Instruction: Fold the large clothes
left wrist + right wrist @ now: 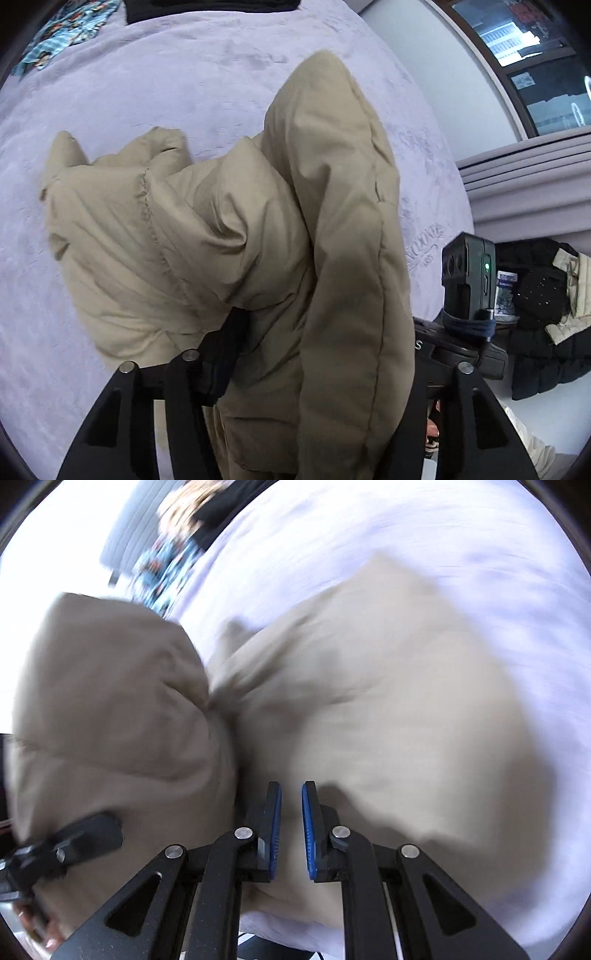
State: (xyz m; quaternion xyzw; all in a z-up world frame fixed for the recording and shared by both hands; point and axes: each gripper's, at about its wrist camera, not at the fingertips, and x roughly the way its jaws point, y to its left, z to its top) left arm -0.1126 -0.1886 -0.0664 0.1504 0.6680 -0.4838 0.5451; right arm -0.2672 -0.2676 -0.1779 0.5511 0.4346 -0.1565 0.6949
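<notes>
over the lilac bed cover (110,122) i'm mid-fold: beige jacket (229,229) drapes between my left gripper's (314,354) parted jaws (grip unclear); right gripper (291,830) nearly closed, empty. next: regrasp.

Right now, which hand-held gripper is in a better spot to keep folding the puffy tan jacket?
Probably the left hand-held gripper: the tan jacket bulges between its fingers, though whether it is pinched is unclear. The right hand-held gripper hangs over the jacket with its jaws almost together and nothing between them.
</notes>
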